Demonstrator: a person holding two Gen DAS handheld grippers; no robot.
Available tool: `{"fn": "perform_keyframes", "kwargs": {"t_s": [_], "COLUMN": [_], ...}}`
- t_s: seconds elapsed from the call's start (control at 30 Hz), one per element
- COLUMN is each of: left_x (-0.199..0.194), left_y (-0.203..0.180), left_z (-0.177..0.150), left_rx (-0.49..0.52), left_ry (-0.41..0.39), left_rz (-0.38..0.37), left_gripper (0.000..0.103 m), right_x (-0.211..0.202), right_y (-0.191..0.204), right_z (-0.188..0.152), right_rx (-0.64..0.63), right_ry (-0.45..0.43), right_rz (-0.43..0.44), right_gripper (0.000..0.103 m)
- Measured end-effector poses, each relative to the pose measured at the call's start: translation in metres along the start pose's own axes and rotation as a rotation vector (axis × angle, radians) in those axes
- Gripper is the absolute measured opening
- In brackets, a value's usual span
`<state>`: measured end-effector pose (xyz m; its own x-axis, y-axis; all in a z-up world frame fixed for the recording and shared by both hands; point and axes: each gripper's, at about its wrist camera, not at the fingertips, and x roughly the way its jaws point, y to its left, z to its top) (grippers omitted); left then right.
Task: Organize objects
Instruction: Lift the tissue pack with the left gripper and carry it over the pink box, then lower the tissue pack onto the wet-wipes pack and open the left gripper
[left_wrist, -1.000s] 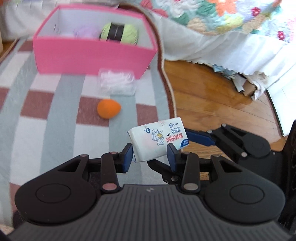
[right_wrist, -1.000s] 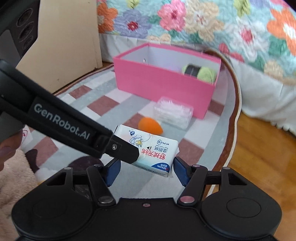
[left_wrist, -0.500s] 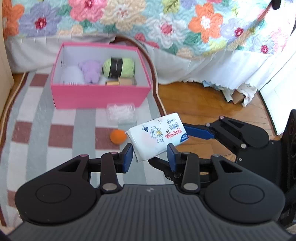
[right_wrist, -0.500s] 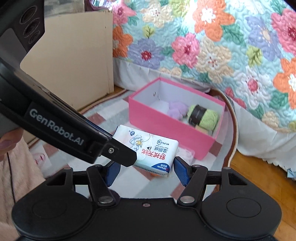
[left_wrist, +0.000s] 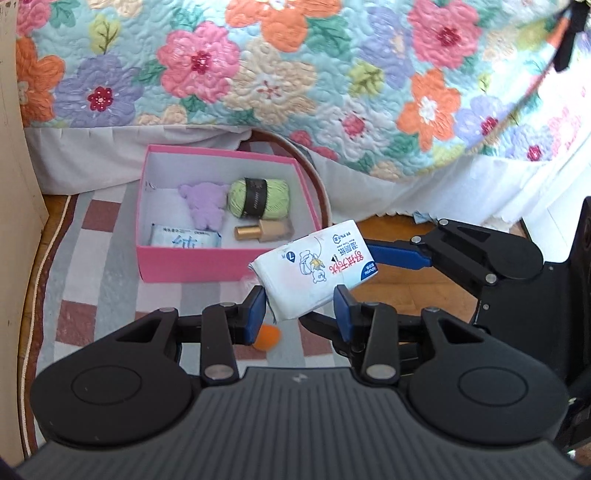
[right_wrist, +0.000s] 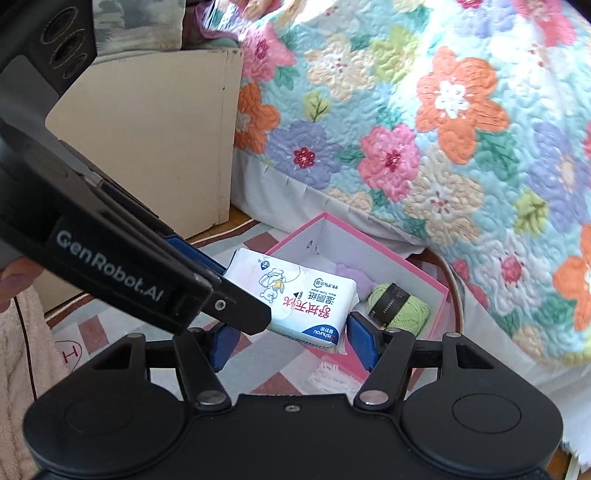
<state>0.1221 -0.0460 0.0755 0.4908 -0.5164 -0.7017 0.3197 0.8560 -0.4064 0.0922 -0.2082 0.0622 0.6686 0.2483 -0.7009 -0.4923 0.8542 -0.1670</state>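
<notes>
crosswise, wipes pack (left_wrist: 316, 271) pinched in both tools (left_wrist: 299, 310) (right_wrist: 288, 338), long axis tilted, upper end toward right tool.

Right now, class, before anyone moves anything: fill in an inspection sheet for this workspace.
Surface: striped rug, with wooden floor beside it.
Job's things: tissue pack held in the air near the pink box. The box holds green yarn, a purple plush, a gold-capped bottle and a second tissue pack.
Clutter: orange sponge and clear plastic case, both on the rug.
Tongs: left tongs clamp the pack. Right tongs straddle it, grip unclear.
Cables: thin dark cord at the left edge.
Surroundings: floral quilt and beige panel.
</notes>
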Motion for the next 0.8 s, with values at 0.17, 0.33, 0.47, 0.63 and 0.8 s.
{"fn": "perform_keyframes", "kwargs": {"t_s": [0.17, 0.33, 0.47, 0.63, 0.8], "left_x": [0.013, 0.031, 0.062, 0.113, 0.156], "left_y": [0.025, 0.045, 0.064, 0.1, 0.124], "left_z": [0.023, 0.05, 0.067, 0.076, 0.081], "left_rx": [-0.048, -0.048, -0.057, -0.138, -0.176], "left_ry": [-0.014, -0.016, 0.001, 0.044, 0.095], "left_rz": [-0.001, 0.031, 0.064, 0.067, 0.082], "left_gripper": [0.038, 0.038, 0.038, 0.038, 0.039], "right_x": [0.025, 0.053, 0.083, 0.136, 0.178], "right_y": [-0.01, -0.021, -0.039, -0.066, -0.079], "right_z": [0.019, 0.036, 0.043, 0.039, 0.026], "right_rx": [-0.026, -0.019, 0.026, 0.172, 0.3], "right_ry": [-0.005, -0.022, -0.03, 0.028, 0.067], "right_rz": [0.017, 0.033, 0.092, 0.199, 0.233], "right_gripper": [0.069, 0.069, 0.074, 0.078, 0.078]}}
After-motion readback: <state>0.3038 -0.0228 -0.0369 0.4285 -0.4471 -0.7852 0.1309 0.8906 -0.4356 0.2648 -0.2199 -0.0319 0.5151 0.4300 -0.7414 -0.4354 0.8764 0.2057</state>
